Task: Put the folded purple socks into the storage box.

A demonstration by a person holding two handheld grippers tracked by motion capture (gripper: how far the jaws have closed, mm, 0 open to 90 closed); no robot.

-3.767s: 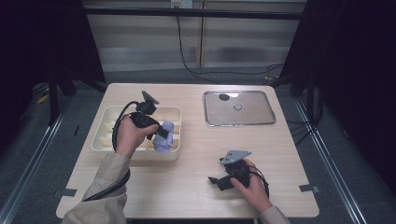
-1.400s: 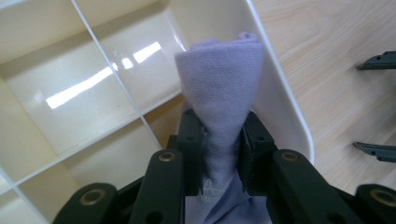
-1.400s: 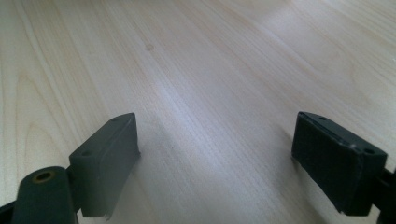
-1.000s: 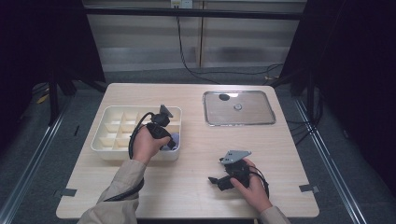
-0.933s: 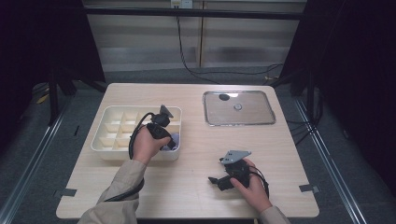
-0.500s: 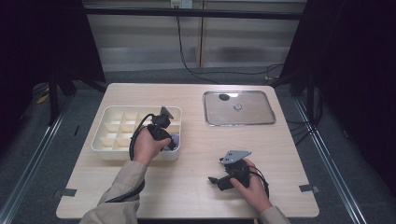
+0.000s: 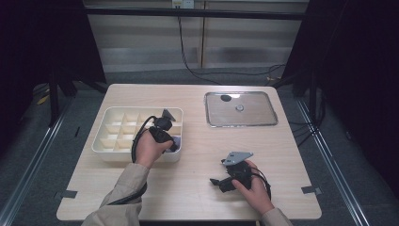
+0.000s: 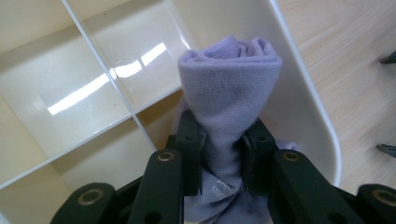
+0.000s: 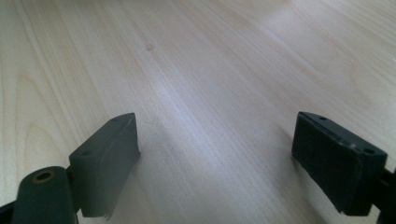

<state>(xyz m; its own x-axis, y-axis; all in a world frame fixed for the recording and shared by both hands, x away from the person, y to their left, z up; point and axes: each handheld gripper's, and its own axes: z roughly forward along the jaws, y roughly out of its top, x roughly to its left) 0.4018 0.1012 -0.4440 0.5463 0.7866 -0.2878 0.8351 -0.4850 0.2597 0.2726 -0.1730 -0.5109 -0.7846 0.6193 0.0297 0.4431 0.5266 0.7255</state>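
- Left gripper: black jaws closed partway, pinching a rolled lilac knitted cloth at its narrowed waist; the rolled top stands clear beyond the fingertips
- Handling, as judged: the cloth is soft, light and compressible, not fragile; it may unroll or sag, so the mid-roll pinch is the sound place to hold it
- Position: the cloth sits in the near right corner compartment of the cream plastic divided tray, against the outer wall
- Right gripper: jaws wide apart, holding nothing, low over the pale wooden table, well apart from the tray
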